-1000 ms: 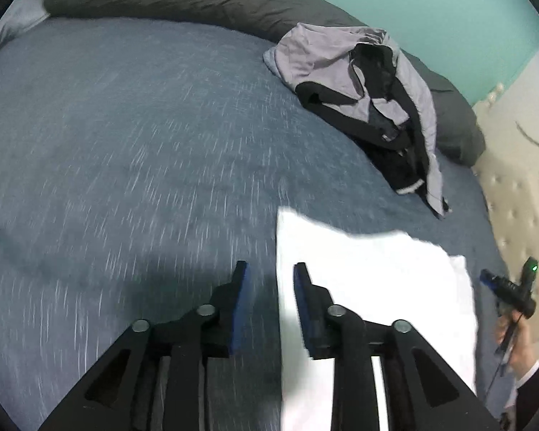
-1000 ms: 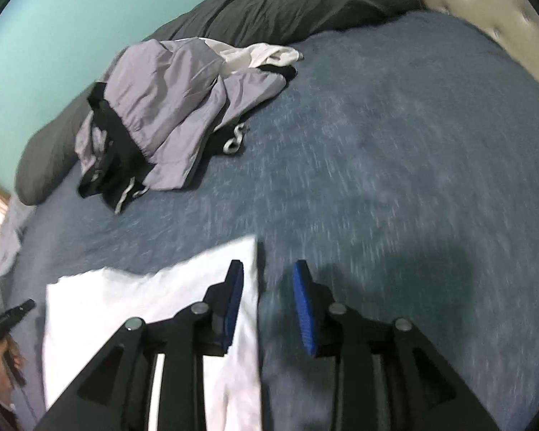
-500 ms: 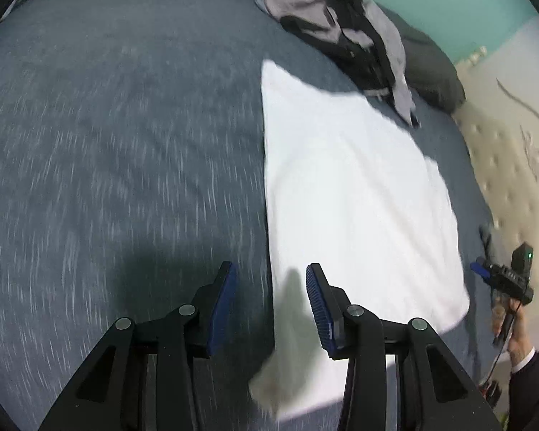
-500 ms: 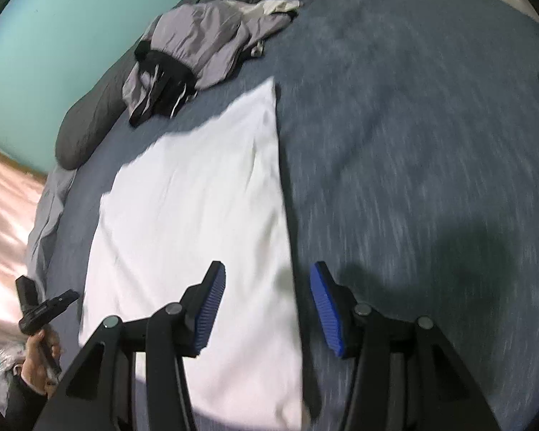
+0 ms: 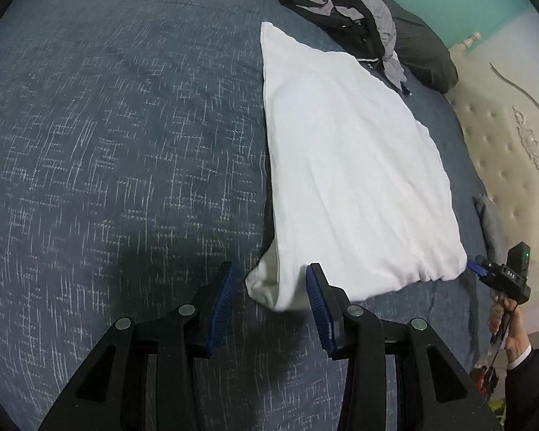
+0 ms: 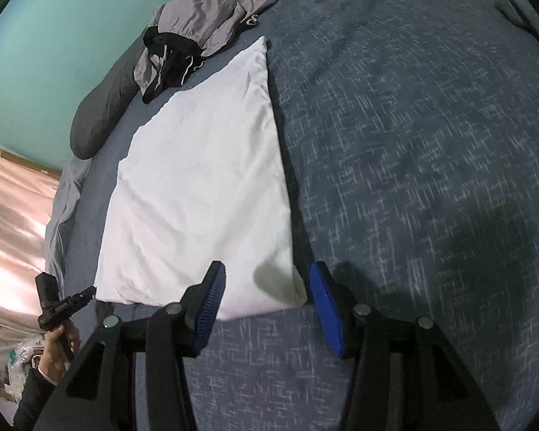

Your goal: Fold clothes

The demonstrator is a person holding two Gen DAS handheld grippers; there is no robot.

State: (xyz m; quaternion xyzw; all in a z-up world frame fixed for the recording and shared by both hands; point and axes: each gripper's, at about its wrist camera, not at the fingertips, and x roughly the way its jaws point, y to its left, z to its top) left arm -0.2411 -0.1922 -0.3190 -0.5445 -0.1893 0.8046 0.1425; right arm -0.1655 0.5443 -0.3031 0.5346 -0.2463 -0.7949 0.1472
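Note:
A white garment [image 5: 352, 165] lies folded flat on the blue bed cover [image 5: 107, 143]. My left gripper [image 5: 269, 298] is open, its blue pads on either side of the garment's near left corner without pressing it. In the right wrist view the same garment [image 6: 204, 186] shows its near right corner between the open jaws of my right gripper [image 6: 267, 298], and the pads stand apart from the cloth. Each gripper also shows in the other's view, held in a hand: the right gripper [image 5: 476, 267] at the garment's far corner, the left gripper [image 6: 90, 291] likewise.
A heap of grey and black clothes [image 5: 341, 10] lies beyond the white garment, against a dark grey pillow [image 5: 424, 57]. A cream tufted headboard [image 5: 503, 143] borders the bed on one side. The bed's edge and pinkish floor [image 6: 14, 215] lie on the other.
Both grippers have drawn back along the white garment from its far edge to its near corners. Their jaws stand wider than a second ago. The garment now lies spread flat.

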